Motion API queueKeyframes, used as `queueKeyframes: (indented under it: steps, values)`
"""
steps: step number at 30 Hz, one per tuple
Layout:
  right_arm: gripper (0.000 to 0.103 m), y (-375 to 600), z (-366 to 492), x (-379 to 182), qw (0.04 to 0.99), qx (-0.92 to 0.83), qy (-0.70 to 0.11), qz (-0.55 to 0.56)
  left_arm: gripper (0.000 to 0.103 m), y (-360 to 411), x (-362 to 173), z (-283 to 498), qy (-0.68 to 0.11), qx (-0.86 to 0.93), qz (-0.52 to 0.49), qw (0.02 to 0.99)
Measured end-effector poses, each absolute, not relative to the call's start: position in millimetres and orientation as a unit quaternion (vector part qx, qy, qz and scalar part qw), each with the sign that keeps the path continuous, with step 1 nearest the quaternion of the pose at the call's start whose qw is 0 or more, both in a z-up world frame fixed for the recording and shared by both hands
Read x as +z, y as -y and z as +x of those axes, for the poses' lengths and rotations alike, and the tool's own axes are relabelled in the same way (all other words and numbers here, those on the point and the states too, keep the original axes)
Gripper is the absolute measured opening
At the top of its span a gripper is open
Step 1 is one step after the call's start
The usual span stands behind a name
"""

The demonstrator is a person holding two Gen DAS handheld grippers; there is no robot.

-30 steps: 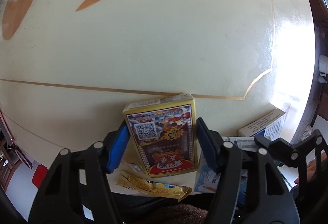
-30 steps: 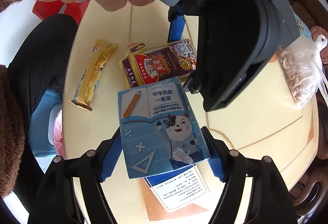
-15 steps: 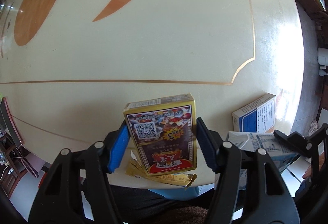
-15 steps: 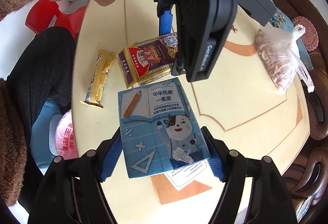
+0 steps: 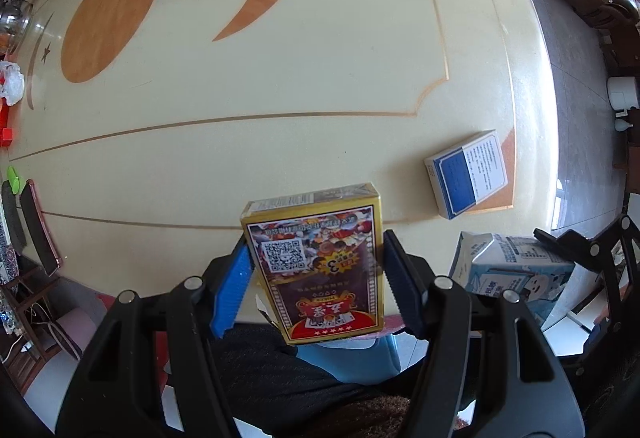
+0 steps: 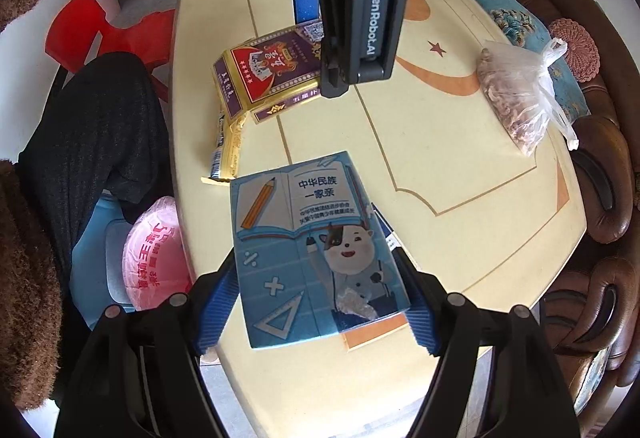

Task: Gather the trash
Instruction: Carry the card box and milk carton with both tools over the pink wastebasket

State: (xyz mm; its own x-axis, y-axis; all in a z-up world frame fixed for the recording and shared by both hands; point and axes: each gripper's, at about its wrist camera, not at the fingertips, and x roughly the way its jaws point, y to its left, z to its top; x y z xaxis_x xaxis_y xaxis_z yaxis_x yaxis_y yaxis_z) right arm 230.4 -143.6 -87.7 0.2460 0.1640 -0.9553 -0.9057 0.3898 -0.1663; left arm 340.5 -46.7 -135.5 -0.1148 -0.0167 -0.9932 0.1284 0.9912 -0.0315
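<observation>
Cream table below | my left gripper clamped gold card box, lower centre: stiff, light, held by its sides | my right gripper clamped blue carton, lower centre: crushable, gripped across its width.

The left gripper clamps a gold card box above the table's near edge; a blue-and-white box lies near its right edge.
</observation>
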Motion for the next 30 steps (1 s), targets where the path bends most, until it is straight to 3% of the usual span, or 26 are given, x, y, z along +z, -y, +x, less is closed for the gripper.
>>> queueKeyframes:
  steps: [18, 30]
  values:
    - [0.071, 129.4, 134.5, -53.1, 0.705, 0.368, -0.464, -0.389, 0.063, 27.0, -57.5, 254.0, -0.690, -0.101, 0.080, 0.712]
    - [0.071, 128.3, 71.9, -61.4, 0.729, 0.348, -0.462, -0.367, 0.063, 19.0, -65.6, 180.9, -0.661, -0.144, 0.114, 0.728]
